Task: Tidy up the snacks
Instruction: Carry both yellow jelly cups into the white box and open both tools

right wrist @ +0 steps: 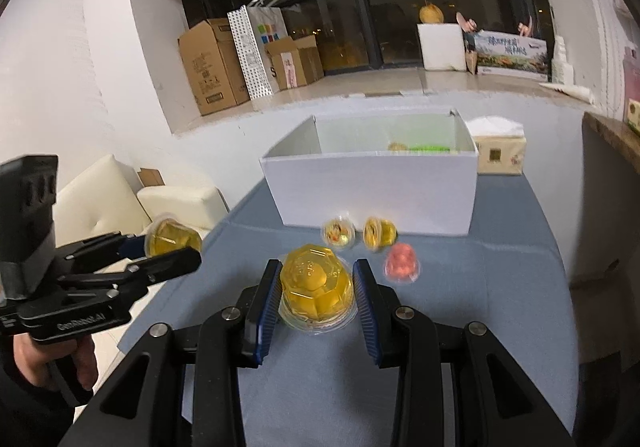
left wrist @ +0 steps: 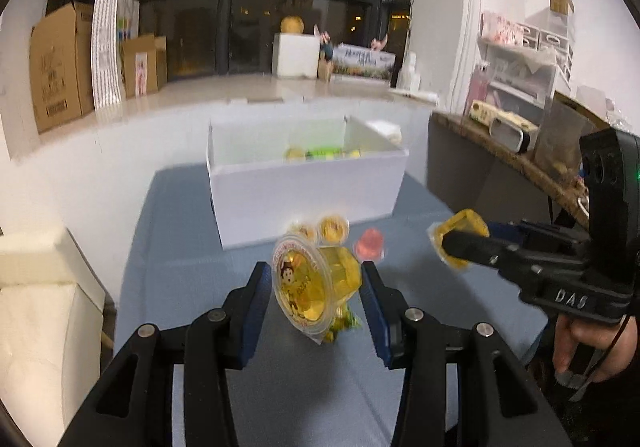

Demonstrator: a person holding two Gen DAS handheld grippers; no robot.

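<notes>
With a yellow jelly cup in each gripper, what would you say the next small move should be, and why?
Probably carry both cups forward over the white box and release them. The left gripper and the right gripper each clamp a yellow jelly cup clear of the blue cloth, and the open box just ahead already holds snacks.

Glossy clear plastic jelly cups [right wrist: 316,287]; matt tablecloth [right wrist: 500,307].

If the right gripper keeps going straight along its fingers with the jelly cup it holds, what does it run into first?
Probably the small jelly cups on the cloth: the pink cup and the yellow cup lie just ahead of the right gripper, with the near wall of the white box behind them. Depth is uncertain, so it may pass above them.
</notes>
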